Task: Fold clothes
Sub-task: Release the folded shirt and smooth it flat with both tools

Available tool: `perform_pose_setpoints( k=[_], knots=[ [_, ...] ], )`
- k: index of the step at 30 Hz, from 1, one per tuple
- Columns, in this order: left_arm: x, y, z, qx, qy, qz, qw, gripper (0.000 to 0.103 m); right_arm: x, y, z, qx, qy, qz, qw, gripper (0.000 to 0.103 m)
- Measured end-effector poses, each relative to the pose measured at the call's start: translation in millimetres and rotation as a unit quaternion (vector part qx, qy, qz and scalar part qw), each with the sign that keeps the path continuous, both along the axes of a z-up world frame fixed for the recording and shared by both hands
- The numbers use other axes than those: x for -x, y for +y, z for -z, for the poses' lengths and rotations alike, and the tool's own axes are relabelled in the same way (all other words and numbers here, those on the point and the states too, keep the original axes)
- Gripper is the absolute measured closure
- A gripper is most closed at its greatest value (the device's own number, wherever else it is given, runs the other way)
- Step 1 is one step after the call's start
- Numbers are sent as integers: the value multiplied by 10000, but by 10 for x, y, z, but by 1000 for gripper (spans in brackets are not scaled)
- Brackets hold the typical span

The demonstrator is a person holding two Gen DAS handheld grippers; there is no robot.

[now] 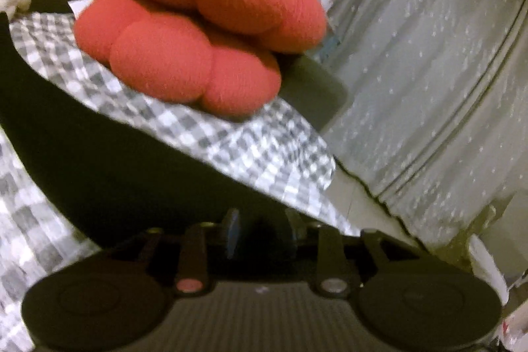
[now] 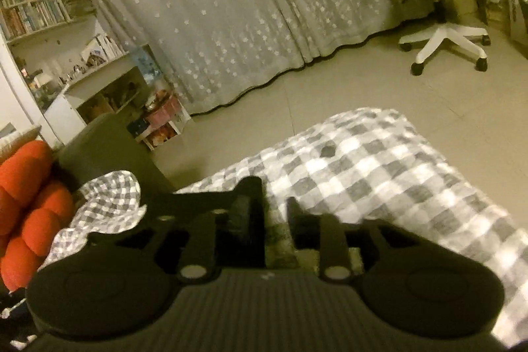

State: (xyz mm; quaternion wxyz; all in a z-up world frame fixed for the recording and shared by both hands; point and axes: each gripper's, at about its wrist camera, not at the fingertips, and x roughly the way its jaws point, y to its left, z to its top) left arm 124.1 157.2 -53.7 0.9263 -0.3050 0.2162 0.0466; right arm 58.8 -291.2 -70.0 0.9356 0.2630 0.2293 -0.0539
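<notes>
A grey-and-white checked garment (image 2: 379, 174) of soft, thin fabric lies rumpled in loose folds, blurred in both views. From the right wrist camera its main mass runs from centre toward four o'clock, with a small crumpled flap at nine o'clock. From the left wrist camera it (image 1: 264, 147) fills the centre and eight o'clock.

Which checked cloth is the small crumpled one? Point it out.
The small checked cloth bunched beside the red cushion; the large checked cloth spreads wide, right.
</notes>
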Motion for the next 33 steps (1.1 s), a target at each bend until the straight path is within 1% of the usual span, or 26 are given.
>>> perform_pose_setpoints(
  k=[2,4,7,9,11,13,15,16,18,20,21,23,25,26,29,30,31,32,33],
  knots=[
    [29,-11,-73,-37,-83,45,9999,74,48,49,-56,80,-39,-103,9999,67],
    [55,-82,-133,-174,-151,235,9995,74,90,156,-111,294,-48,-319,9990,67],
    [73,-251,-191,-467,-237,776,9956,74,140,396,-160,774,-38,-765,9941,67],
    [80,-405,-180,-753,-212,1274,9888,74,156,565,-141,1097,31,-1123,9876,67],
    [86,-573,-151,-1069,-154,1810,9775,74,165,717,-87,1404,159,-1462,9791,67],
    [90,-728,-87,-1439,8,2274,9631,74,202,813,-4,1732,306,-1695,9697,67],
    [111,-848,-18,-1790,176,2623,9481,74,254,888,66,2053,409,-1892,9594,66],
    [138,-886,2,-1946,180,2762,9410,74,288,916,69,2177,424,-1968,9550,66],
    [201,-958,33,-2241,145,3022,9264,70,344,927,48,2253,401,-2092,9507,63],
    [279,-1008,27,-2403,-46,3236,9152,58,399,945,28,2259,272,-2308,9460,61],
    [318,-1035,26,-2440,-145,3331,9107,55,420,978,26,2302,222,-2415,9424,59],
    [381,-1107,24,-2515,-314,3495,9020,46,451,1059,46,2459,164,-2632,9327,56],
    [391,-1202,34,-2615,-383,3629,8936,40,457,1166,87,2712,163,-2767,9218,54],
    [377,-1262,40,-2684,-375,3695,8888,38,453,1217,108,2849,165,-2810,9163,53],
    [332,-1430,84,-2919,-269,3891,8733,39,429,1320,149,3157,72,-2831,9056,54],
    [321,-1474,102,-3017,-213,3918,8689,39,408,1333,154,3187,53,-2820,9049,57],
    [316,-1509,113,-3130,-171,3895,8660,39,390,1343,159,3202,31,-2819,9044,63],
    [315,-1530,118,-3213,-153,3864,8644,43,376,1347,161,3194,12,-2834,9043,82],
    [320,-1535,114,-3257,-166,3823,8646,47,366,1349,161,3202,3,-2833,9040,92]
  ],
)
